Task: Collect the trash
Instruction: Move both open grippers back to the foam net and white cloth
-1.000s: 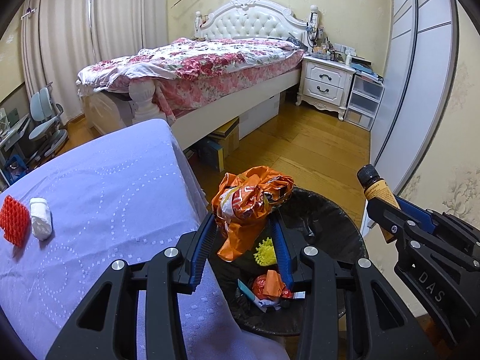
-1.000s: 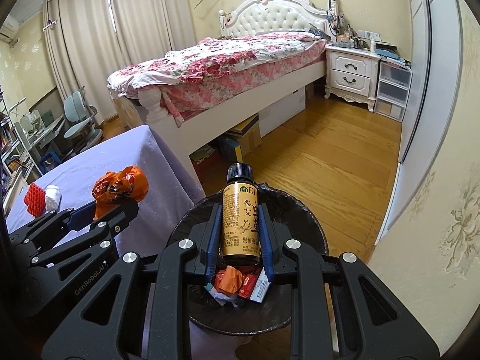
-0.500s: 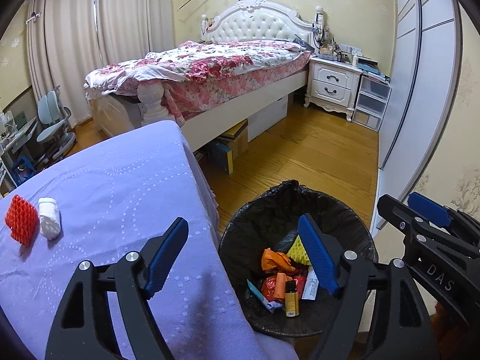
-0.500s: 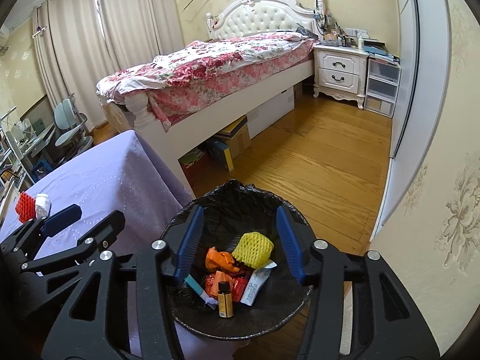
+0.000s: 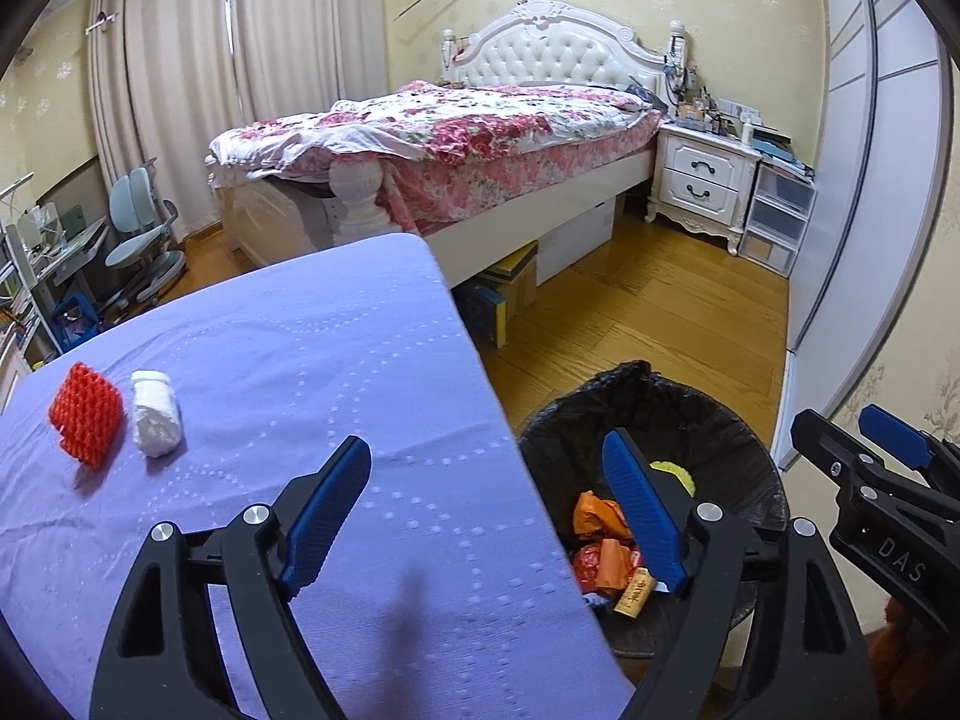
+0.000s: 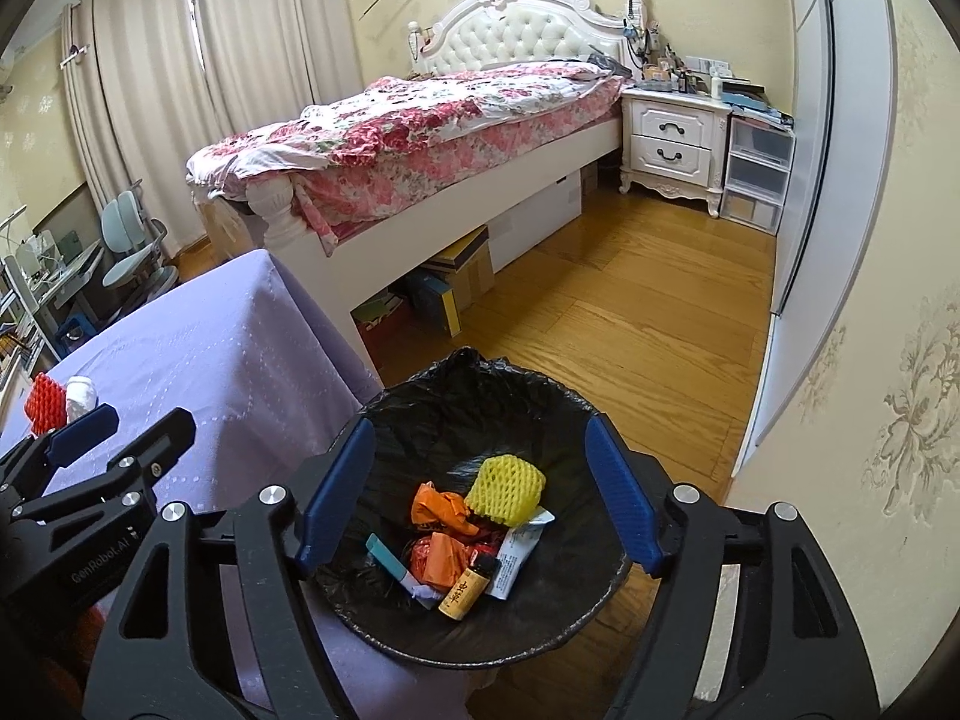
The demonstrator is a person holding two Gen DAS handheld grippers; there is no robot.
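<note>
Tools [image 6: 480, 492] spread over bin rim [image 6: 462, 360]

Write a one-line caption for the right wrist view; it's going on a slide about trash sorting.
Open right claw above the black-lined bin holding a brown bottle, yellow foam net and orange wrappers.

Soft, even daylight filters through the closed curtains [image 5: 180, 90] left of the bed [image 5: 456, 138], leaving both views bright, with no harsh glare. Fisheye distortion bows the wall panels right of the bed, and black vignette fills the corners. A blurred dark shadow smudges the near tabletop [image 5: 336, 372]; the red foam net [image 5: 86, 414] casts a faint shadow.
</note>
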